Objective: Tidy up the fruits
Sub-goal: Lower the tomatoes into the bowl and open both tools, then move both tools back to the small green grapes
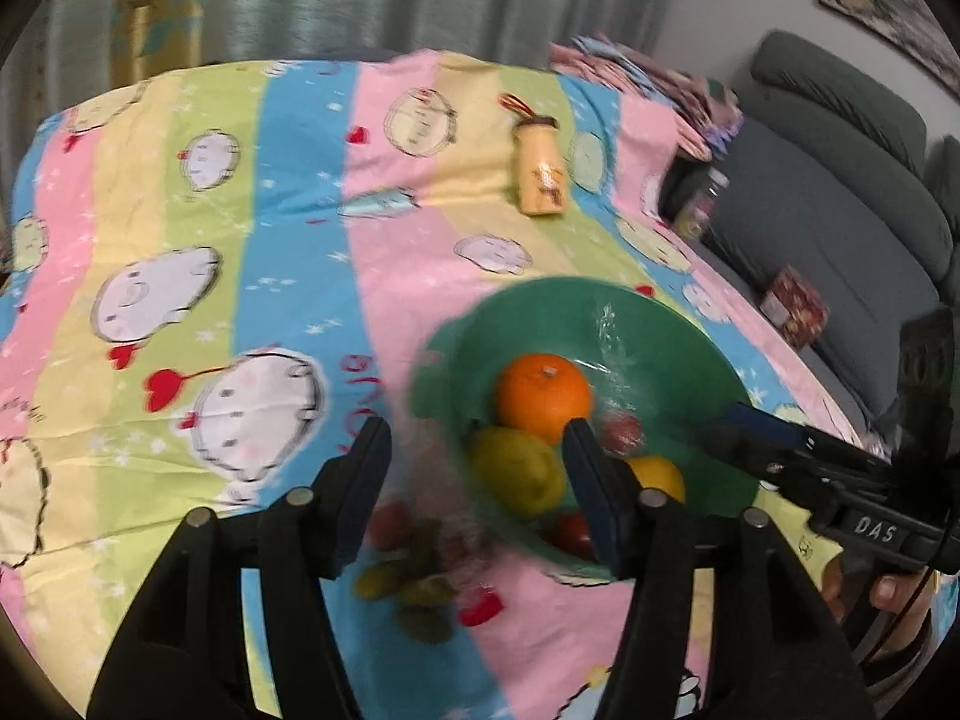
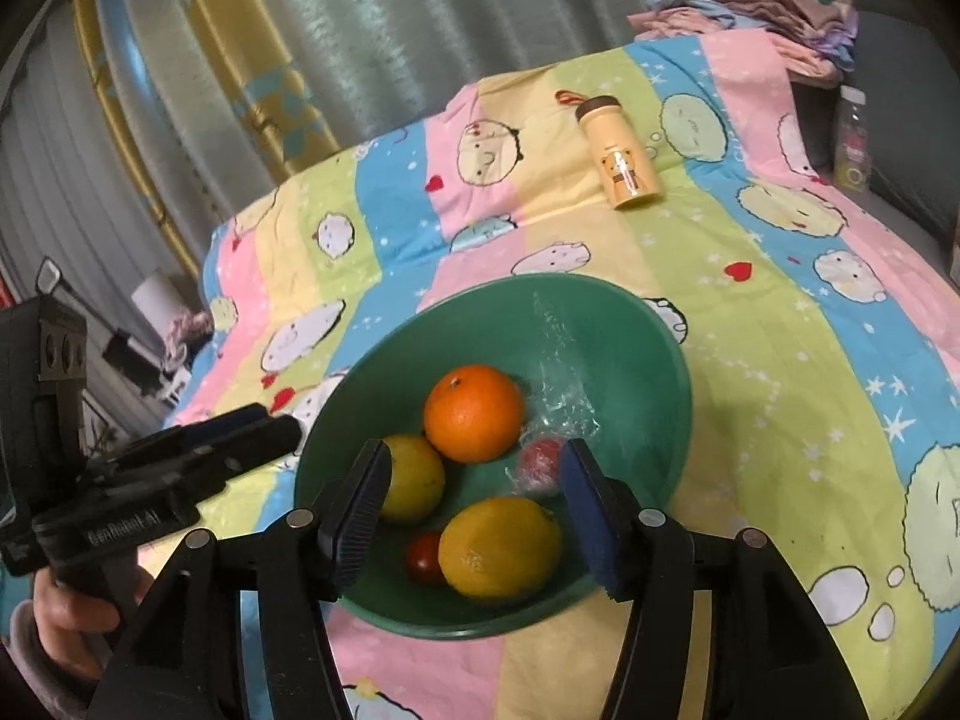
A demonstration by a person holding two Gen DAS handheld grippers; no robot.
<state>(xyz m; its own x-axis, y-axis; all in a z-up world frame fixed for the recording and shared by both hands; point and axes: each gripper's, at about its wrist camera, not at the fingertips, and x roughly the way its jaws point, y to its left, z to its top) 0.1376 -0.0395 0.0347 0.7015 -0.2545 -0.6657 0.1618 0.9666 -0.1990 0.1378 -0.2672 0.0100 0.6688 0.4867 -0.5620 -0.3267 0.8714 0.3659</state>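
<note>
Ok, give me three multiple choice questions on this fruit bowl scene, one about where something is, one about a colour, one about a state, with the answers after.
1. Where does the orange sit?
A. Inside the bowl
B. On the bedspread beside the bottle
C. Between the left gripper's fingers

2. What colour is the bowl?
A. Red
B. Green
C. White

3. How does the right gripper stand?
A. Shut on the orange
B. Shut on the bowl's rim
C. Open, gripping nothing

Answers:
1. A, the orange rests in the bowl next to two yellow fruits.
2. B, its rim and inner wall are green in both views.
3. C, its fingers stand apart over the bowl and neither pad presses on a fruit.
</note>
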